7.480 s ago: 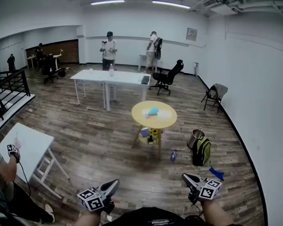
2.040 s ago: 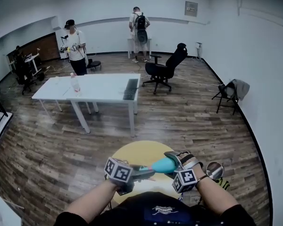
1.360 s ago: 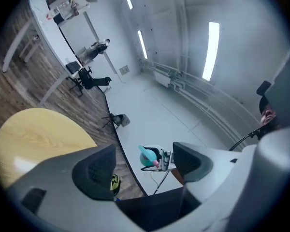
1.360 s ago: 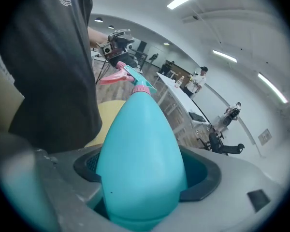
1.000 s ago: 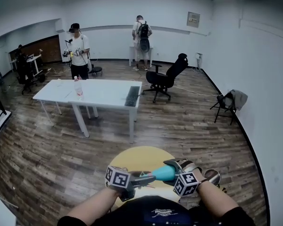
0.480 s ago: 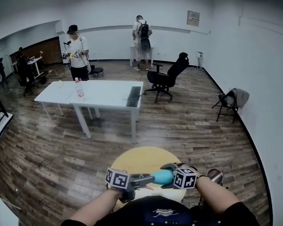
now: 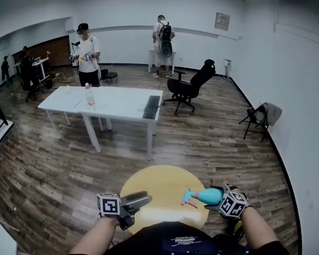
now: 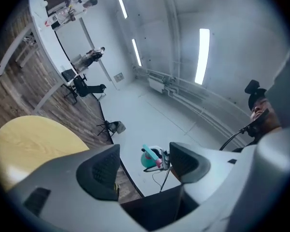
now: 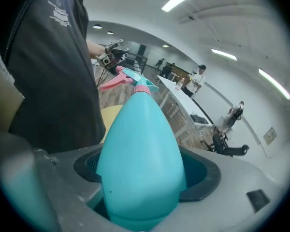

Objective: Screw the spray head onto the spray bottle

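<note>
Right gripper (image 7: 221, 197) is clamped on the teal spray bottle (image 7: 207, 196). The pink spray head (image 7: 187, 197) sits on the bottle's neck and points toward the left gripper (image 7: 141, 198). That one stands well apart, its jaws just opening wide with nothing between them. Both are above the round yellow table (image 7: 162, 180).

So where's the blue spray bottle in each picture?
Head view: the spray bottle is lower right, held by the right hand-held gripper.
Left gripper view: spray bottle small and far off, just below centre.
Right gripper view: spray bottle huge, filling the middle.
Shared landmark: the round yellow table, in all three.
</note>
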`<control>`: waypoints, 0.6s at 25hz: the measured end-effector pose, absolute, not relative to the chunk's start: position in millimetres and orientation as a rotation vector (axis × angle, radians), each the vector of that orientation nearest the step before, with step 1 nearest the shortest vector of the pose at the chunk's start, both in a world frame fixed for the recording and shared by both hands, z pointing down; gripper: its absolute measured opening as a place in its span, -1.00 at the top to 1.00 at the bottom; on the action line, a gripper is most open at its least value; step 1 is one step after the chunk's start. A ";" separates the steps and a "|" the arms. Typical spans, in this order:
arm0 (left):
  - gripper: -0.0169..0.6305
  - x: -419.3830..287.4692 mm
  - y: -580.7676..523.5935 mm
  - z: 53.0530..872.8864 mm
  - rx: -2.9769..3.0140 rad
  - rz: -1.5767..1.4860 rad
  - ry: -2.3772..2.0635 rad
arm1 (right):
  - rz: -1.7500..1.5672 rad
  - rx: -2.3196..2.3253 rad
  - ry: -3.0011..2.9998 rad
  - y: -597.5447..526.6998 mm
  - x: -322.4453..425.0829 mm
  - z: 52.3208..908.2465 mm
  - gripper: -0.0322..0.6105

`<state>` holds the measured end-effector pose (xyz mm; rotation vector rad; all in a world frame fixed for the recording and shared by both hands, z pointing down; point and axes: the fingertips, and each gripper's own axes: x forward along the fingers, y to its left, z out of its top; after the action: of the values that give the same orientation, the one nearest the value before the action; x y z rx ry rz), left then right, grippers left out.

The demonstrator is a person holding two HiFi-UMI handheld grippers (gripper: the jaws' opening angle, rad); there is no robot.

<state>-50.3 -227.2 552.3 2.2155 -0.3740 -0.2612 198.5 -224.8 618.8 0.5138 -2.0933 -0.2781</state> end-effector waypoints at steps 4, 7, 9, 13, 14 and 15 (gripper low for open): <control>-0.15 26.2 -217.7 546.7 2.313 -0.085 -0.207 | -0.563 0.344 -2.068 -225.0 108.3 590.4 -0.41; 0.24 58.9 -214.3 546.9 2.488 0.121 -0.217 | -0.658 0.232 -2.021 -228.1 76.2 591.2 -0.41; 0.24 60.1 -207.9 551.4 2.578 0.266 -0.231 | -0.611 0.168 -2.047 -222.3 75.0 598.8 -0.41; 0.24 63.1 -186.8 569.7 2.680 0.504 -0.198 | -0.539 0.054 -2.045 -203.6 76.7 618.6 -0.38; 0.24 63.3 -185.6 574.2 2.663 0.507 -0.200 | -0.519 0.039 -2.050 -201.6 76.6 622.8 -0.38; 0.23 62.8 -186.9 575.8 2.620 0.461 -0.205 | -0.496 0.033 -2.066 -200.6 76.0 625.0 -0.38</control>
<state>62.8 -186.9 575.8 2.6201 -0.2050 0.4608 76.0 -200.6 625.0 0.0333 -2.0662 -0.4958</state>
